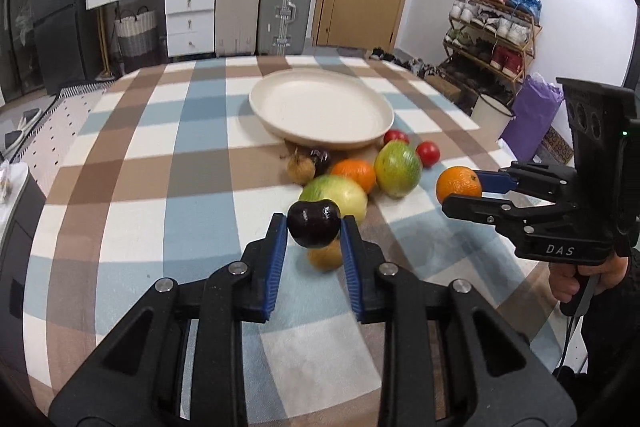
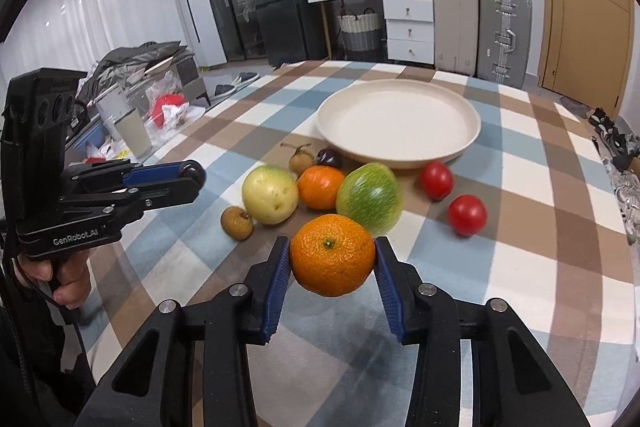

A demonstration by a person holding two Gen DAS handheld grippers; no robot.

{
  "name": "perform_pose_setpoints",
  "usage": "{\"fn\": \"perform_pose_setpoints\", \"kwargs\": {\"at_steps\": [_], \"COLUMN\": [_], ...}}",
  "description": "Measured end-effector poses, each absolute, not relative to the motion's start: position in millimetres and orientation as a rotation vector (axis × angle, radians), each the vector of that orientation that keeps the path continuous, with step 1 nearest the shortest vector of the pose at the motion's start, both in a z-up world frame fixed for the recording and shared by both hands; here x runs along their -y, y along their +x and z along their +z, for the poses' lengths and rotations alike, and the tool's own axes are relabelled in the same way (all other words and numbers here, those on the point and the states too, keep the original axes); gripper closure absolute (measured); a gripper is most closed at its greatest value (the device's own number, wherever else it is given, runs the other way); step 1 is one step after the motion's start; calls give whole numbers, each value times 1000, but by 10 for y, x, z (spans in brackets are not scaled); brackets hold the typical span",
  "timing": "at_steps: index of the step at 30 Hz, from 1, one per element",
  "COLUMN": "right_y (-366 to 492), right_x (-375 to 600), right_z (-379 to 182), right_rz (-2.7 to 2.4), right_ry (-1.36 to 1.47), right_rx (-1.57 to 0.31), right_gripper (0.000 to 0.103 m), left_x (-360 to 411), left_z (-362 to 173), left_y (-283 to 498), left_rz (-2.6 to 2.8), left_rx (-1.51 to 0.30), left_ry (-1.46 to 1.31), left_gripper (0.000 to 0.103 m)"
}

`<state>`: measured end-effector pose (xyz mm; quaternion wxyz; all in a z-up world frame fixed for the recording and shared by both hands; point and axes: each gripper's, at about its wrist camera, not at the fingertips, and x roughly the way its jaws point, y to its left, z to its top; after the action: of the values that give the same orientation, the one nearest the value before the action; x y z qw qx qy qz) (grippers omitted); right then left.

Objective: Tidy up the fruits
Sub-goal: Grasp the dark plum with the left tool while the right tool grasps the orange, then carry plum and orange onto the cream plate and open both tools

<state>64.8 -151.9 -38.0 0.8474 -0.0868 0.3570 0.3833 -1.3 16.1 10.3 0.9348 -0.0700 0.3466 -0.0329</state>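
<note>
Above checked cloth [image 1: 120,155], your left gripper [image 1: 313,227] clamps dark plum [image 1: 313,223], hiding brown fruit [image 1: 325,259] beneath; your right gripper [image 2: 332,259] clamps orange [image 2: 332,254].

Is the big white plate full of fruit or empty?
Empty. The plate shows only its bare cream inside in both views, and the loose fruit lies on the tablecloth in front of it.

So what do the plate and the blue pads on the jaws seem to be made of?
Plate: matte cream, without glare, likely plastic or fibre composite; ceramic cannot be excluded. Blue pads: ribbed surface, probably rubber or soft plastic.
</note>
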Motion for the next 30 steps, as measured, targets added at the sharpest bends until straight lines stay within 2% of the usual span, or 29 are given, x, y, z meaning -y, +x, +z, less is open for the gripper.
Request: {"fn": "perform_pose_setpoints", "kwargs": {"at_steps": [13,30], "right_y": [987,1536], "right_x": [1781,1724], "right_z": [-39,65], "right_rz": [747,734], "right_ry": [-98,-65], "right_rx": [-685,-678], "right_gripper": [61,61], "left_x": [-13,-59], "left_z": [366,244], "left_y": [404,1224], "left_rz": [-52,-43], "left_rx": [-616,-615], "left_ry": [-112,-134], "left_gripper": [79,79]}}
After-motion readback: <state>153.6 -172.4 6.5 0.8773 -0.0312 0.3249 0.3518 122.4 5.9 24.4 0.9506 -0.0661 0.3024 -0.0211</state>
